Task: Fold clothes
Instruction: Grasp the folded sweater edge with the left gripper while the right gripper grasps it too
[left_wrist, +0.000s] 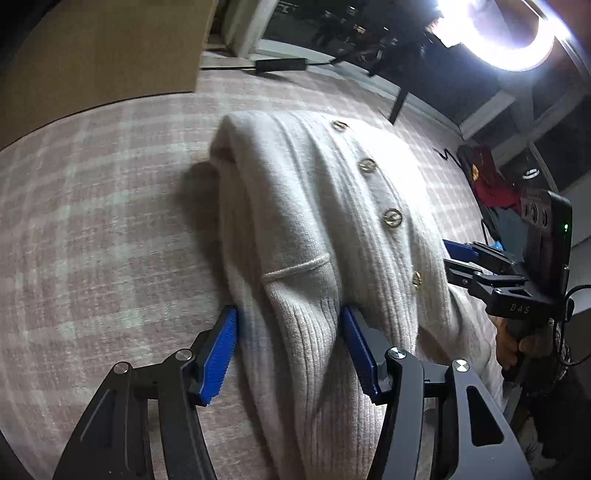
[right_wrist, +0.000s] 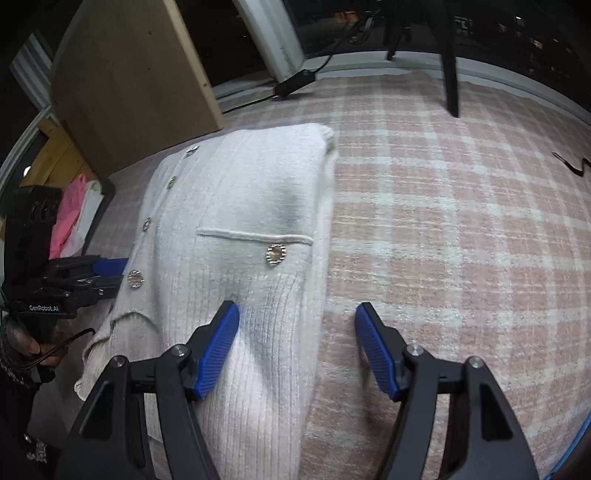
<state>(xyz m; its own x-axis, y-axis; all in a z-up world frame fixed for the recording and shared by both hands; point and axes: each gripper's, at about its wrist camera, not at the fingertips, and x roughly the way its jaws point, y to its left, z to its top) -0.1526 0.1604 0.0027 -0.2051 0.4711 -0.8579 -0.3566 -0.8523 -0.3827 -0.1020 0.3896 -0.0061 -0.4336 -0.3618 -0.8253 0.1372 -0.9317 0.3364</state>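
A cream knit cardigan (left_wrist: 325, 221) with gold buttons (left_wrist: 392, 218) lies partly folded on a pink-and-white plaid rug (left_wrist: 92, 240), sides turned in, ribbed hem nearest both cameras.

In the left wrist view, the left gripper (left_wrist: 291, 354) straddles the ribbed hem in the lower centre of the frame; its blue pads (left_wrist: 218, 362) flank a raised ridge of knit, and I cannot tell whether they press on it. At the right edge the right gripper (left_wrist: 461, 258) shows in a person's hand, its state unclear from there.

In the right wrist view, the left gripper appears again at the left edge, low beside the button placket. The right gripper (right_wrist: 299, 347) in the lower centre stands released: one pad rests on the ribbed hem below the pocket (right_wrist: 255, 236), the other over bare rug, with the cardigan's right edge between them.

The step in hand looks like taking both hem corners for the bottom-to-collar fold. Next, each gripper needs to close on its corner, then both lift together and carry the hem up-frame.

A wooden board (right_wrist: 129, 74) leans at the upper left, a power adapter (right_wrist: 295, 83) and cable lie beyond the rug, a ring light (left_wrist: 517, 33) glares at the upper right.
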